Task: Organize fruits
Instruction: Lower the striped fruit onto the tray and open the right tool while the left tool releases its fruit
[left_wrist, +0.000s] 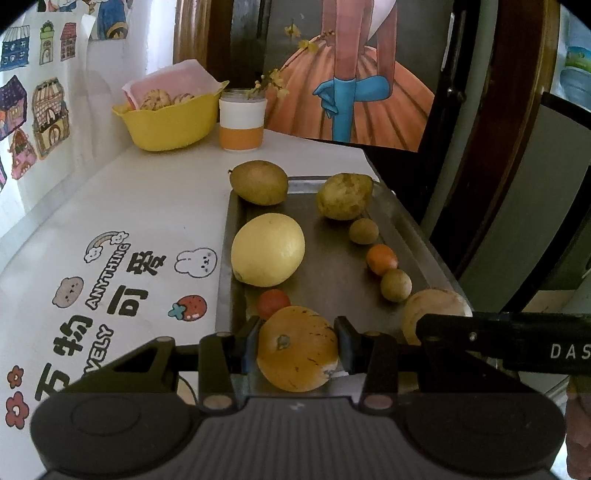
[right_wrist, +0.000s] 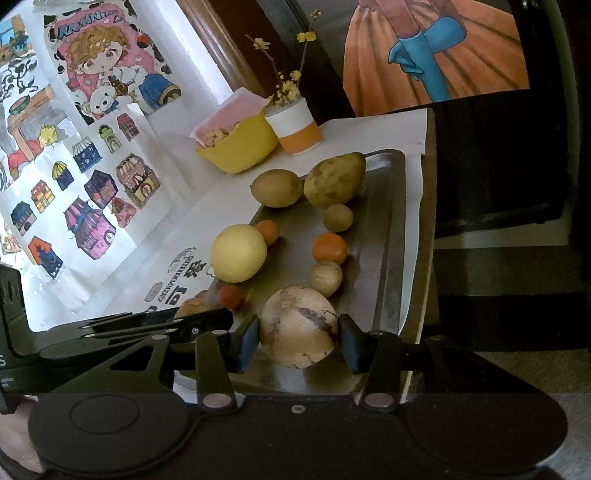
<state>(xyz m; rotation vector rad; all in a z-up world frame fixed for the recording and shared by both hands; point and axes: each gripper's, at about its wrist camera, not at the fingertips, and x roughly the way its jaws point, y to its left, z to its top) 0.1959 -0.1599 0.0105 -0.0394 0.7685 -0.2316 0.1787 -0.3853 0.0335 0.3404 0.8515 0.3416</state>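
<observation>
Left gripper (left_wrist: 298, 345) has its jaws closed on a speckled orange round fruit (left_wrist: 297, 349) at the near end of the flat grey metal tray (left_wrist: 328, 258) – both pads touch its sides. Can't tell if the fruit is lifted or resting on the tray.

Right gripper (right_wrist: 298, 338) has its jaws closed on a pale beige round fruit w/ purplish-brown blotches (right_wrist: 298, 326), also at the near end of the tray, on the right side; pads are against its flanks. That gripper's black arm crosses the lower right of the left wrist view, in front of the same pale fruit.

On the tray, left row, far to near: a brown-green oval fruit (left_wrist: 258, 182) on the far rim, a big pale yellow round citrus (left_wrist: 268, 250), a small red-orange fruit (left_wrist: 273, 302) just behind the held orange one. Right row: a mottled yellow-green pear-shaped fruit (left_wrist: 345, 196), a small tan round fruit (left_wrist: 364, 230), a small orange citrus (left_wrist: 382, 260) touching another small tan round fruit (left_wrist: 396, 285).

Tray sits on a white surface w/ cartoon print (left_wrist: 129, 266). Well behind it – a yellow plastic bowl (left_wrist: 168, 123) w/ pink paper and ridged brown items, just beside a white-and-orange cup (left_wrist: 242, 120) holding a twig of yellow flowers
</observation>
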